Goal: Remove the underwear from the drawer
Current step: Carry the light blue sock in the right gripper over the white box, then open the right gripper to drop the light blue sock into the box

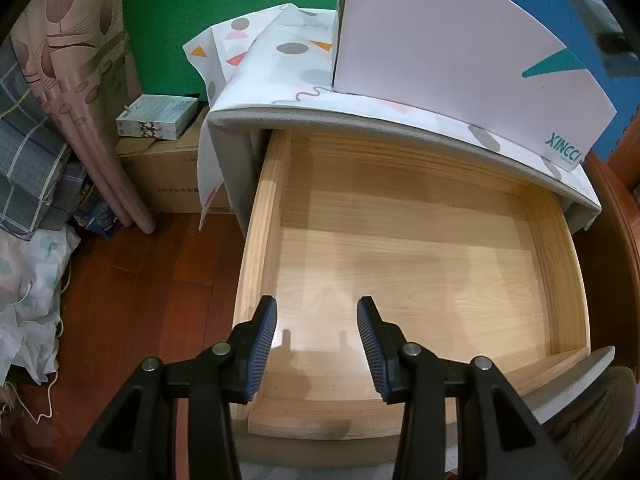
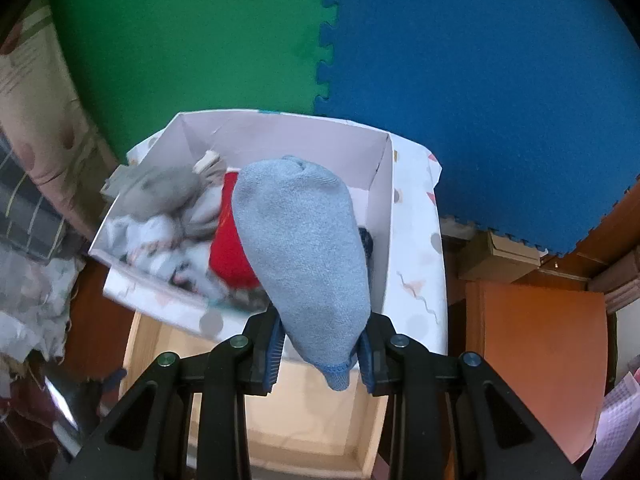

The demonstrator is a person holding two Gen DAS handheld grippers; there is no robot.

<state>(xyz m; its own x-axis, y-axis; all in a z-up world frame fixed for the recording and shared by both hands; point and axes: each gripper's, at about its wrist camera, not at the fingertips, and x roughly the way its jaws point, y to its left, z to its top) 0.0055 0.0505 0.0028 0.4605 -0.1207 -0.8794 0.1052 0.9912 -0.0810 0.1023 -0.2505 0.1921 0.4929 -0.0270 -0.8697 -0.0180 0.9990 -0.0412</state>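
**Open drawer under the left gripper**

The left gripper (image 1: 317, 344) hung over the front of a pale wooden drawer (image 1: 560, 280), its blue-padded jaws apart with nothing between them. The drawer stood pulled out from a grey cabinet (image 1: 240, 120), and its bare bottom showed the jaws' shadow. A patterned cloth (image 1: 288, 60) covered the cabinet top, and a white box (image 1: 460, 52) with teal lettering stood on it. Left of the cabinet a cardboard carton (image 1: 172, 176) sat on the dark wooden floor (image 1: 160, 300), with a small white packet (image 1: 158, 116) on top. Behind were green and blue foam mats (image 1: 224, 12). Bedding (image 1: 32, 152) and crumpled bags lay at the far left.
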